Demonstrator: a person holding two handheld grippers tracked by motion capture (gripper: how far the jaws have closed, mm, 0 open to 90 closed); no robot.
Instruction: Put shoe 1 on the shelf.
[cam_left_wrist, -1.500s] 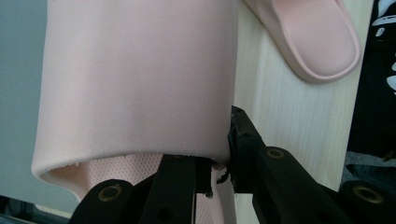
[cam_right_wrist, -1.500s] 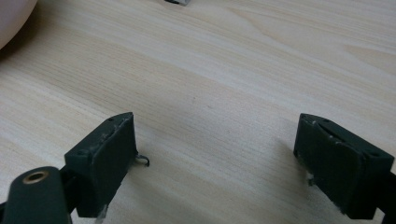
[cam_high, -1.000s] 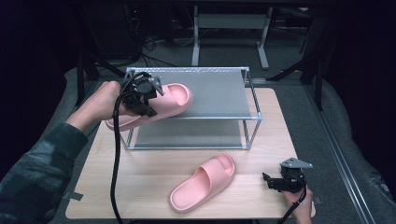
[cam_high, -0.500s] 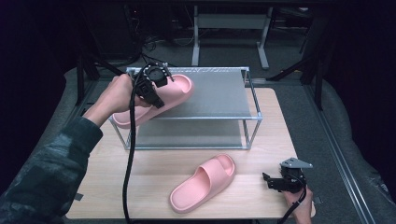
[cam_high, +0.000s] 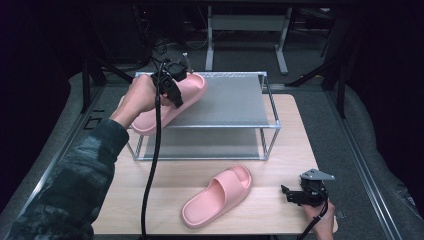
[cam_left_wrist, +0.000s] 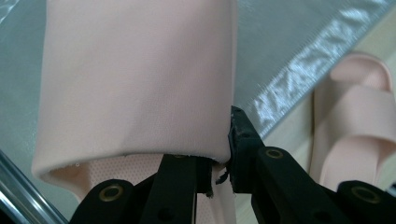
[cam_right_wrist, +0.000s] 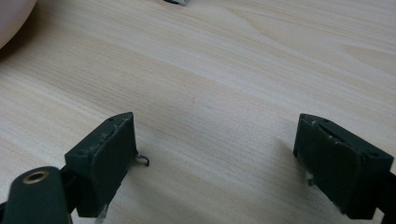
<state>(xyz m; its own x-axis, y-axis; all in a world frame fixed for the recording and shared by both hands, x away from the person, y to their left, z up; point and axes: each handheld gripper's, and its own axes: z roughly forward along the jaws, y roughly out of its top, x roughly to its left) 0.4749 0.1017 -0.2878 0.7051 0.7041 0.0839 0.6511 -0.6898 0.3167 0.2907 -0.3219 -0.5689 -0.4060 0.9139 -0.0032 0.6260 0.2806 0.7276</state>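
High view: left gripper (cam_high: 172, 87) clamped on a pink slipper (cam_high: 170, 102), held over the left end of the metal rack (cam_high: 225, 102). Long axis of that slipper running diagonally, toe end up and away over the rack's top shelf, heel end jutting past the rack's left corner toward the person. Heel partly covered by the left hand (cam_high: 137, 97); whether the sole touches the shelf hard to tell from here, perhaps just resting on it.

Left gripper view: jaws nearly together on the slipper's strap (cam_left_wrist: 135, 79), one jaw under the strap's edge, the other pressed against its outer side. Beyond the jaws, the grey shelf surface; to their right, part of a second pink slipper (cam_left_wrist: 352, 126), cut off by the frame edge.

Second slipper (cam_high: 217, 195) flat on the wooden table (cam_high: 280, 150) in front of the rack, long axis also diagonal, toe toward the far right, heel toward the near left.

Right gripper (cam_high: 300, 194) low at the table's near right corner, well apart from the second slipper, right hand (cam_high: 322, 222) mostly cut off below. Right gripper view: jaws spread wide, nothing between them but bare wood, a sliver of pink at upper left.
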